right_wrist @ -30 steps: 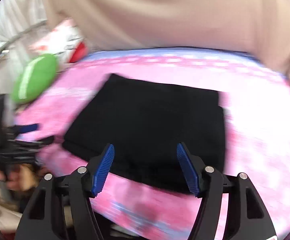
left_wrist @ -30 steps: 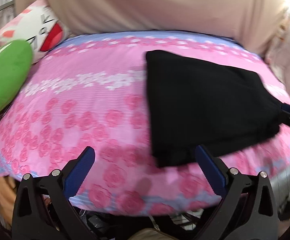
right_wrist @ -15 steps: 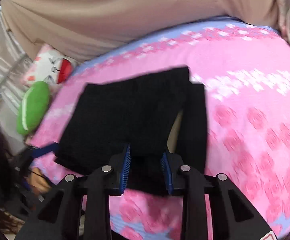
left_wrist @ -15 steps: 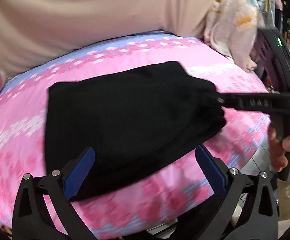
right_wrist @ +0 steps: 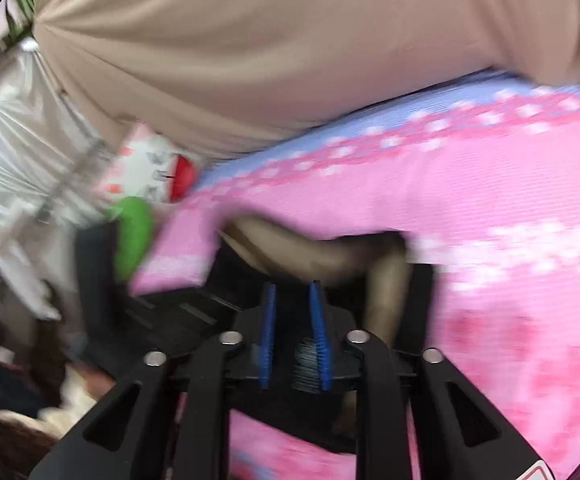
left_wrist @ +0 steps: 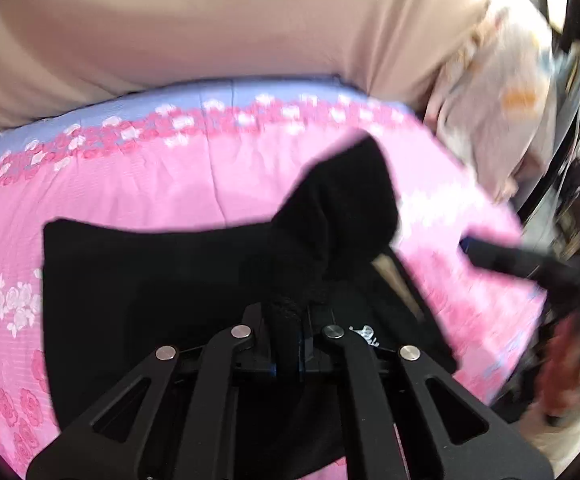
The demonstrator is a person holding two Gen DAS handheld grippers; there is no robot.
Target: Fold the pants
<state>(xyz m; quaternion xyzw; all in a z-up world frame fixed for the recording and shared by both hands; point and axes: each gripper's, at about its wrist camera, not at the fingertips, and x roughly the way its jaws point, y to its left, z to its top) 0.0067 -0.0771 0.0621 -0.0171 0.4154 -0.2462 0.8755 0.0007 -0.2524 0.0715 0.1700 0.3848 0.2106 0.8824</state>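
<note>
Black pants [left_wrist: 161,280] lay on the pink floral bedsheet [left_wrist: 129,176], near side of the bed, roughly centre in the left wrist view. Left gripper [left_wrist: 287,340] was closed tight on a bunched fold of the pants at their near edge; cloth filled the narrow gap between the fingers. One corner of the fabric stood lifted and peaked up toward the far right. A small white mark showed on the cloth just right of the left gripper.

Right gripper [right_wrist: 294,312] had its blue pads [right_wrist: 267,328] drawn close together with only a narrow slot between; dark fabric lay around and under them, but the blur made it impossible to tell if cloth was actually pinched. In that view the pants [right_wrist: 422,304] looked turned up, a tan inner lining [right_wrist: 314,252] exposed just beyond the fingertips.

Beige curtain [left_wrist: 229,28] hung along the far side. Green cushion [right_wrist: 133,232] and white-and-red pillow [right_wrist: 149,168] sat at the far left off the sheet edge. Right wrist view was heavily motion-blurred.
</note>
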